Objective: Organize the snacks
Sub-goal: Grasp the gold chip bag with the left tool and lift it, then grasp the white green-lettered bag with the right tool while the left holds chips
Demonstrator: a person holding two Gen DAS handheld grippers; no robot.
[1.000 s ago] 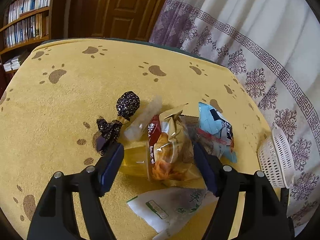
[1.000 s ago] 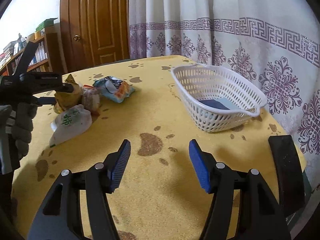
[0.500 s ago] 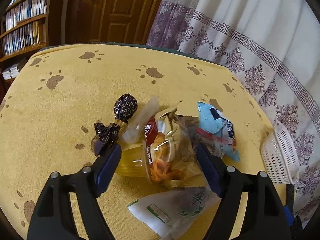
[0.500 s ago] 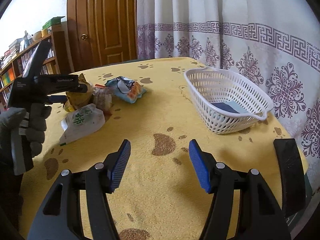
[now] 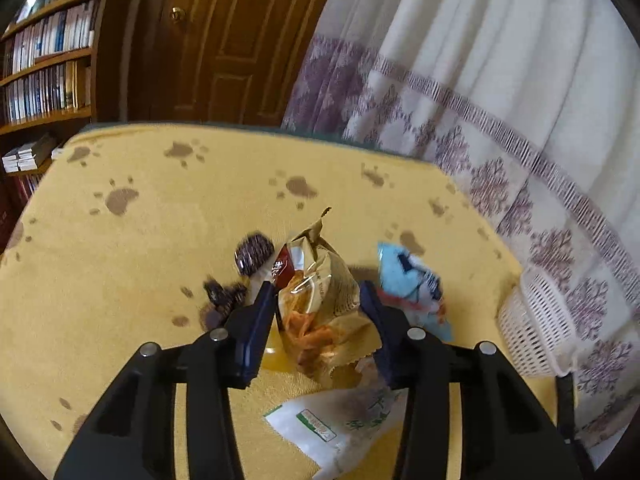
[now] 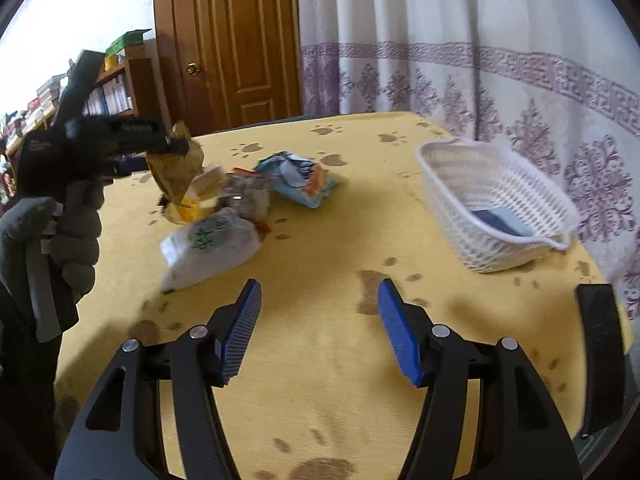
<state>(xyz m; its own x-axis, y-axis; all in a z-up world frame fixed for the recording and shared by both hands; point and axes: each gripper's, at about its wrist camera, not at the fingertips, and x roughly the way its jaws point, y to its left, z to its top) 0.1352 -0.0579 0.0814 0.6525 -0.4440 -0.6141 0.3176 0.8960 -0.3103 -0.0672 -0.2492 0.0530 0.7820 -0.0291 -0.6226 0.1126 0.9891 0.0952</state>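
My left gripper (image 5: 318,304) is shut on a gold snack bag (image 5: 320,300) and holds it lifted off the yellow paw-print cloth; the bag also shows in the right wrist view (image 6: 176,172). Below it lie a white-and-green bag (image 5: 340,428), a light blue bag (image 5: 412,284), a dark wrapped sweet (image 5: 254,258) and a yellow packet (image 5: 274,356). My right gripper (image 6: 318,332) is open and empty above the cloth, near the front edge. A white basket (image 6: 496,204) holding a blue packet stands at the right.
A yellow paw-print table cloth (image 6: 340,240) covers the table. A curtain (image 6: 480,60) hangs behind the basket. A wooden door (image 6: 236,40) and a bookshelf (image 5: 44,72) stand beyond the table. The white bag (image 6: 208,244) and blue bag (image 6: 300,176) lie mid-table.
My left gripper has shut on the gold bag and raised it off the pile. The right gripper has stayed open, its view shifting slightly to the left.
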